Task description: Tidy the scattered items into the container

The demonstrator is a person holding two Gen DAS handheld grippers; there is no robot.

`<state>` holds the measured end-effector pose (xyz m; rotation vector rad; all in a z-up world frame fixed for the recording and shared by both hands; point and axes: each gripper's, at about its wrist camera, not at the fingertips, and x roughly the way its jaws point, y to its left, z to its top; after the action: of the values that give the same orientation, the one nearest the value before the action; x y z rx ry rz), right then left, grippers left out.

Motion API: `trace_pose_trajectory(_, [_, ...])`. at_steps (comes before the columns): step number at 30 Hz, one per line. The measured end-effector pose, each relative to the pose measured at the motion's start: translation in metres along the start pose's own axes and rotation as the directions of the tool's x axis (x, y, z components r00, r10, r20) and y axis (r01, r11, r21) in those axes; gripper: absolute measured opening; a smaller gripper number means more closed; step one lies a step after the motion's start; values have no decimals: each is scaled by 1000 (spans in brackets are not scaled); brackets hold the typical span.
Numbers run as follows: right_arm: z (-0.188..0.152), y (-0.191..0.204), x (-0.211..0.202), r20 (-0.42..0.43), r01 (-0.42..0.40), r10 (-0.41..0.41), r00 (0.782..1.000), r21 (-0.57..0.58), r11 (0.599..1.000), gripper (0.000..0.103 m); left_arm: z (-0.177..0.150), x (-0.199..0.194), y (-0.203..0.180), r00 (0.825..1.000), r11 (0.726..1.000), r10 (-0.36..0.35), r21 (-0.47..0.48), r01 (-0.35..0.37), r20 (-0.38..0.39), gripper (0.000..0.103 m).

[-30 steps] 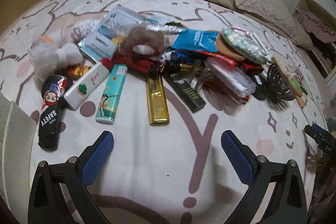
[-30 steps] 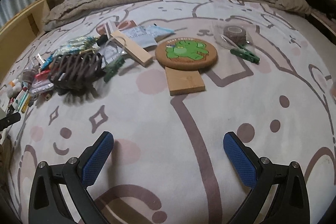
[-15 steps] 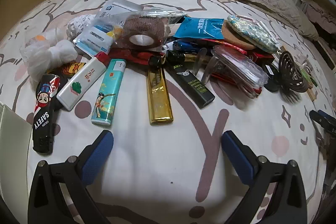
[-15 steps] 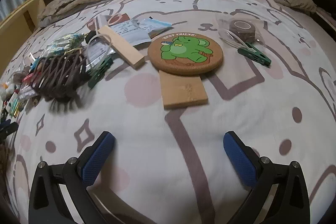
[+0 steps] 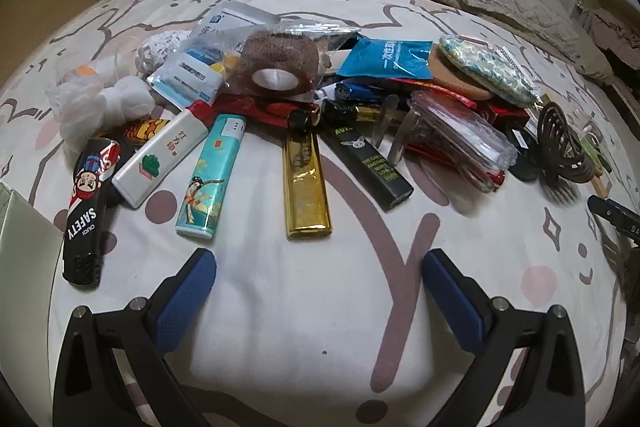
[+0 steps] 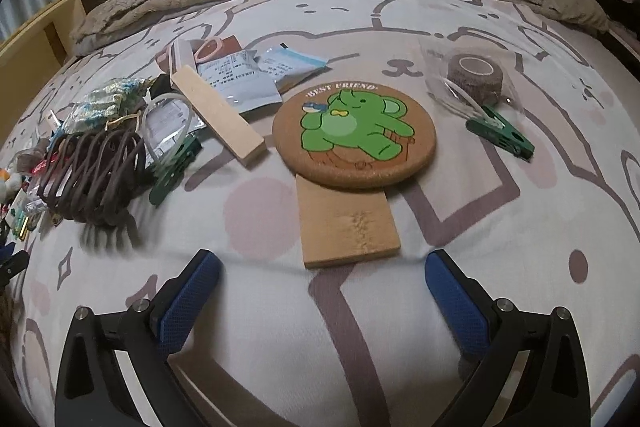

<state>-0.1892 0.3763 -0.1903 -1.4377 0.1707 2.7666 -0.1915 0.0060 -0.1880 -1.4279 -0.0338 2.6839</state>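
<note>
Left gripper [image 5: 319, 277] is hovering with jaws spread, empty, just short of the gold lighter [image 5: 306, 187]; teal lighter [image 5: 211, 175] is lying left of it.

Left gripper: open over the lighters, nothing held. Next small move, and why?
Probably ease the left gripper forward and down onto the gold lighter. Its jaws are open and empty, and that lighter lies directly ahead between them, lengthwise and flat on the bedspread, apart from the teal lighter and the black lighter beside it. The container itself isn't clearly identifiable.

Left gripper [image 5: 318, 277] and right gripper [image 6: 322, 277] — both spread wide, nothing between the fingers
</note>
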Motion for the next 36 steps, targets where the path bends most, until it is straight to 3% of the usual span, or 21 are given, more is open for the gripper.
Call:
trace_pose_trajectory(2, [2, -1, 0, 8, 0, 0, 1000, 2, 1000, 98, 0, -1, 2, 1000, 1000, -7, -8, 7, 4, 101])
trace_pose_trajectory(7, [6, -10, -3, 54, 35, -37, 998, 46, 998, 65, 2, -4, 6, 1000, 999, -12, -41, 13, 22, 87])
trace_pose_trajectory(11, [4, -11, -6, 82, 56, -60, 995, 53, 997, 48, 5, -5, 11, 999, 997, -24, -72, 27, 35, 76])
trace_pose_trajectory(13, [5, -7, -6, 88, 79, -81, 993, 36, 996, 48, 6, -6, 12, 999, 997, -26, -76, 29, 39, 72])
trace_pose_trajectory(17, [3, 7, -6, 102, 154, -150, 983, -26, 988, 48, 9, -6, 13, 998, 996, -27, -80, 31, 52, 55])
trace_pose_trajectory(24, [-1, 8, -9, 108, 136, -130, 986, -54, 989, 47, 16, -2, 19, 998, 994, -33, -104, 39, 62, 27])
trace_pose_trajectory(29, [-4, 13, -12, 115, 131, -123, 986, -65, 989, 47, 16, -4, 17, 997, 995, -33, -90, 38, 67, 21])
trace_pose_trajectory(36, [-16, 26, -21, 123, 92, -78, 989, -114, 989, 47, 13, -9, 13, 997, 997, -31, -72, 36, 66, 21])
